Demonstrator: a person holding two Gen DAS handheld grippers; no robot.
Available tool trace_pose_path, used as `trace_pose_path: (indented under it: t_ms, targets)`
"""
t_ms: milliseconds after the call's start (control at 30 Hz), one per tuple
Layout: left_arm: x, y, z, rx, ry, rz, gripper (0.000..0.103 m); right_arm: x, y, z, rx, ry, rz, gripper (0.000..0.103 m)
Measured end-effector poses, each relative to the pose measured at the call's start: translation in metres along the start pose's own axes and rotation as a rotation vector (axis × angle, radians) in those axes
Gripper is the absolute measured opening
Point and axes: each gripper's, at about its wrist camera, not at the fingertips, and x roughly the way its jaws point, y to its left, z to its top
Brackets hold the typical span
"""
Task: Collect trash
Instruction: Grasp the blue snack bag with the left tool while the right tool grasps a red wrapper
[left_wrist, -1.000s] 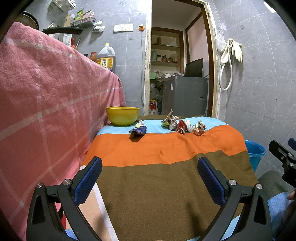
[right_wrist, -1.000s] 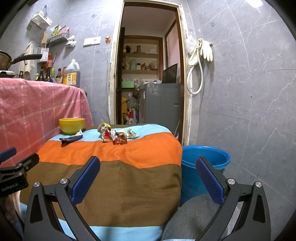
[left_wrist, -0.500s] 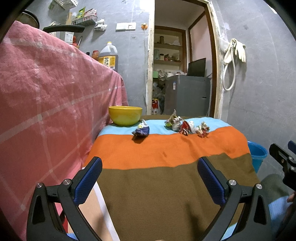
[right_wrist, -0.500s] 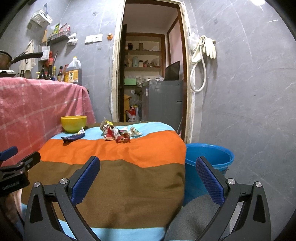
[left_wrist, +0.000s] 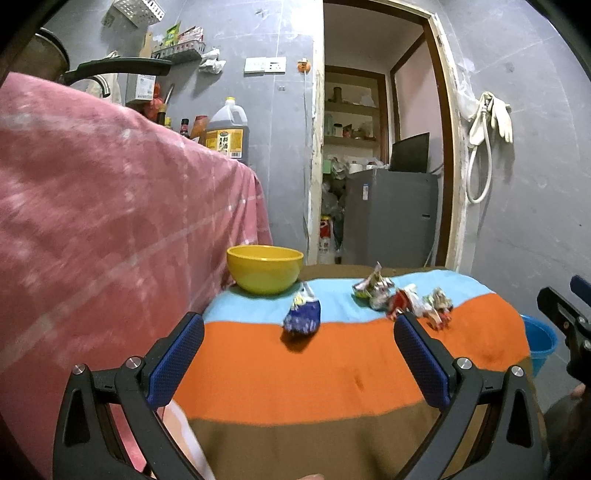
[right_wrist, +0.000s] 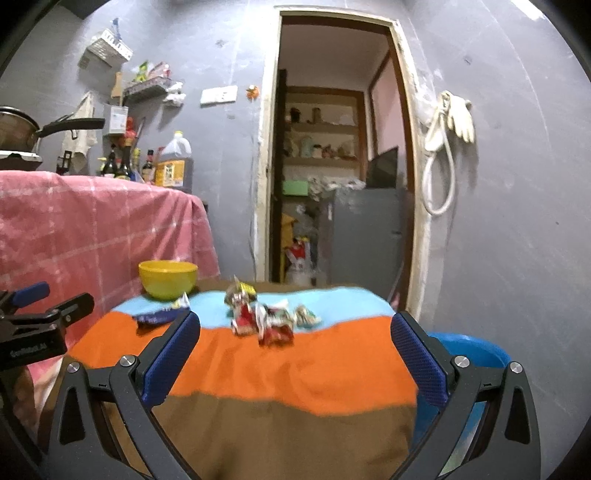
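A crumpled blue wrapper (left_wrist: 303, 317) lies where the table's light blue stripe meets the orange one, just beyond my open left gripper (left_wrist: 299, 360). To its right sits a cluster of crumpled red and silver wrappers (left_wrist: 402, 301). In the right wrist view that cluster (right_wrist: 264, 319) lies ahead of my open right gripper (right_wrist: 295, 354), with the blue wrapper (right_wrist: 160, 314) at its left. Both grippers hold nothing. A yellow bowl (left_wrist: 265, 268) stands at the table's far left. A blue bucket (right_wrist: 469, 352) sits on the floor to the right of the table.
The striped cloth covers the table (left_wrist: 314, 373). A pink-draped counter (left_wrist: 110, 229) rises along the left, with bottles and a pan on top. Behind the table is an open doorway with a grey cabinet (left_wrist: 391, 216). The left gripper's body (right_wrist: 37, 328) shows at the right wrist view's left.
Both grippers have moved forward over the table toward the wrappers, which now look larger and closer. Their jaws stay wide apart.
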Motion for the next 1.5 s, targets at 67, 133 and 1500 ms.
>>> trace_pose_path:
  t_ms: [67, 133, 1500]
  targets:
    - [0.009, 0.001, 0.005, 0.005, -0.006, 0.004, 0.101, 0.012, -0.001, 0.006, -0.003, -0.011, 0.015, 0.103]
    - [0.02, 0.001, 0.012, 0.015, -0.008, 0.003, 0.101, 0.025, -0.003, 0.012, 0.0, -0.02, 0.033, 0.103]
    - [0.196, 0.007, 0.002, 0.037, 0.592, -0.048, 0.052, 0.193, -0.017, -0.034, 0.029, 0.517, 0.319, 0.072]
